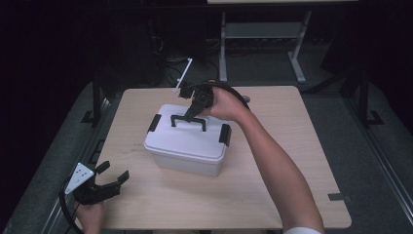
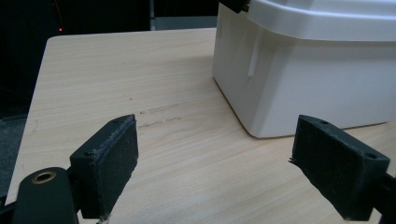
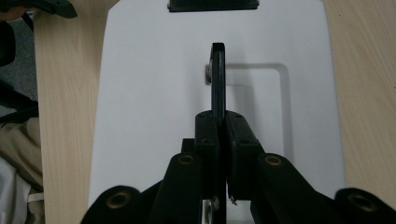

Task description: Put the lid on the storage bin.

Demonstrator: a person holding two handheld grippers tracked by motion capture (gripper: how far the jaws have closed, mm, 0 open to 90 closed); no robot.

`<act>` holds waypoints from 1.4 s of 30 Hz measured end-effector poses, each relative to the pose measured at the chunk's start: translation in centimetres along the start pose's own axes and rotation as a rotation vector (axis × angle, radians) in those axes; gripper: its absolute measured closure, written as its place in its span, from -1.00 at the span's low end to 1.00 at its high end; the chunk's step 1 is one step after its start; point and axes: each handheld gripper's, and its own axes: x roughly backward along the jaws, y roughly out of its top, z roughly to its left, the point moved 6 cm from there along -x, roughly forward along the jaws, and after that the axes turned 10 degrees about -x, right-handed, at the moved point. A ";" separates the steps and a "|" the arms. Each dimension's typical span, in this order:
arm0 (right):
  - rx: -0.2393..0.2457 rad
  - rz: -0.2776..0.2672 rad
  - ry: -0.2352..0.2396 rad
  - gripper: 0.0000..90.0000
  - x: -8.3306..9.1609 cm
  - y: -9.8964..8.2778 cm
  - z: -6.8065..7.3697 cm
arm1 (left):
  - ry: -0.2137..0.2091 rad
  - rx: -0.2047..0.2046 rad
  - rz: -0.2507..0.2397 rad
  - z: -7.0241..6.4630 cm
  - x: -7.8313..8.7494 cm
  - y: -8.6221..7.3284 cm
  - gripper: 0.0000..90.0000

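A white lidded box (image 1: 187, 142) with black side latches and a black carry handle (image 1: 189, 120) stands in the middle of the wooden table (image 1: 272, 185). My right gripper (image 1: 187, 117) reaches down from the far side and is shut on that handle. In the right gripper view the handle (image 3: 218, 81) stands upright, pinched between the two pads of the right gripper (image 3: 223, 128) above the white lid (image 3: 140, 93). My left gripper (image 1: 113, 178) rests at the table's near left corner, jaws wide apart. In the left gripper view the left gripper (image 2: 215, 168) holds nothing, with the box's wall (image 2: 317, 84) ahead of it.
A metal desk frame (image 1: 263, 34) stands beyond the table's far edge on dark floor. A white rod (image 1: 183, 74) sticks up from the right gripper. A black latch (image 3: 212, 5) shows at the lid's far end. Bare tabletop lies right of and in front of the box.
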 end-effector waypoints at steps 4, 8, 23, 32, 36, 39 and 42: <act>0.001 -0.005 0.006 0.87 0.0 -0.1 0.0 | -0.001 0.000 0.000 0.0 0.0 0.0 -0.70; -0.008 -0.004 0.019 0.85 0.1 -0.2 0.1 | 0.000 0.001 0.001 0.1 -0.1 0.0 -0.70; -0.016 -0.038 0.056 0.77 0.9 -1.1 1.2 | 0.006 -0.003 -0.004 0.1 0.0 0.1 -0.70; -0.050 -0.072 0.043 0.73 2.8 -2.9 1.2 | -0.003 -0.009 0.001 -0.2 0.0 0.1 -0.70; -0.067 -0.084 0.039 0.71 3.4 -3.6 0.9 | -0.002 -0.010 0.003 -0.2 0.1 0.1 -0.70; -0.080 -0.087 0.033 0.69 3.7 -4.1 0.7 | 0.000 -0.005 -0.005 -0.1 0.2 0.1 -0.70; -0.088 -0.088 0.027 0.68 3.8 -4.6 0.6 | 0.001 -0.007 -0.003 -0.2 0.1 0.1 -0.70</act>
